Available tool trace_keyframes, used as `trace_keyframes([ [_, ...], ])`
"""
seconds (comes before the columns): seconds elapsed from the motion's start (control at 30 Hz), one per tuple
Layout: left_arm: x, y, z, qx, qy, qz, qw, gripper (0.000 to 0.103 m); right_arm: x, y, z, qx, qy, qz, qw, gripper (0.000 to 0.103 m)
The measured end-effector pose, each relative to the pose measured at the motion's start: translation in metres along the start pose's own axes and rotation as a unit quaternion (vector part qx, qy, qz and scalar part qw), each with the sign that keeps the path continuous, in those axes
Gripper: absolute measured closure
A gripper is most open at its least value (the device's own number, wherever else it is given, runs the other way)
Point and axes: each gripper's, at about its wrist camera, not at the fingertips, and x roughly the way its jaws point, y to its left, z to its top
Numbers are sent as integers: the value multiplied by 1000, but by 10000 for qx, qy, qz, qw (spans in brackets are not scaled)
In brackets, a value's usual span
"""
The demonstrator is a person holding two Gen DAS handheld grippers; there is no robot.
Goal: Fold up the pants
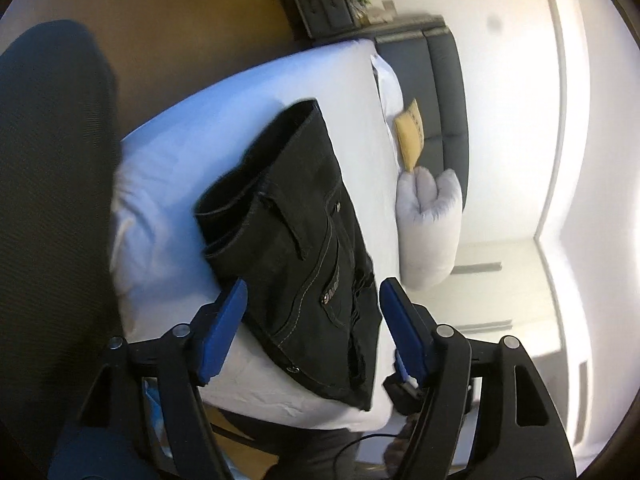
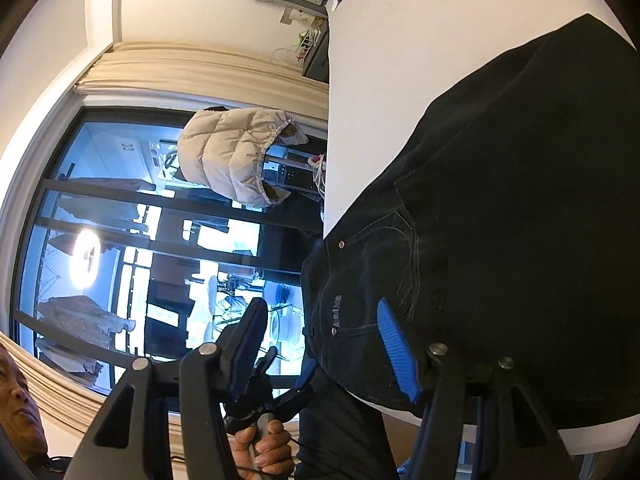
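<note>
The black pants [image 1: 304, 236] are lying folded on a white bed [image 1: 224, 120], reaching from near its middle to its near edge, with the waistband, a rivet and a stitched pocket facing up at the near end and the folded leg openings showing on the side toward the brown floor [image 1: 192, 32]. In the left wrist view the left tool [image 1: 312, 296] is hovering just over the near edge of the bed with its blue pads [image 1: 228, 320] standing apart on either side of the pants' waist end; the pads are not pressing on the cloth, so the tool is released and holding nothing. In the right wrist view the right tool [image 2: 320, 320] is standing wide too, one blue pad [image 2: 396, 344] lying against the dark denim and the other out beyond the edge of the bed, with the pocket corner of the pants [image 2: 480, 200] between them but not clenched. Below it a hand [image 2: 260, 444] is gripping the handle of the other tool. A white pillow [image 1: 432, 224] and a small yellow cushion [image 1: 410, 138] are sitting at the bed's far side against a dark headboard [image 1: 444, 80]. A beige puffer jacket [image 2: 236, 152] is hanging before a large dark-framed window [image 2: 120, 220].
</note>
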Motion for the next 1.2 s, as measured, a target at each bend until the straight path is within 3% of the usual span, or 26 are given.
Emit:
trace_keyframes([
  [0.1,-17,-1,-3,10,-172,68,9998,36,0,4,0,-53,8,30,10000,41],
  [0.33,4,0,0,-70,-64,200,9998,35,2,7,0,-68,50,52,10000,41],
  [0.73,42,2,12,-380,-14,-129,9992,36,-4,5,2,-54,7,58,10000,41],
  [0.8,45,0,14,-412,-7,-205,9989,40,-4,5,2,-52,8,49,10000,41],
  [0.93,52,-3,15,-382,79,-261,9989,59,-3,3,4,-26,22,11,10000,41],
  [1.13,59,-16,17,-62,123,79,9999,83,10,2,17,-58,207,-268,9994,41],
  [1.2,62,-23,18,112,125,195,9997,85,21,3,24,-147,356,-452,9982,41],
])
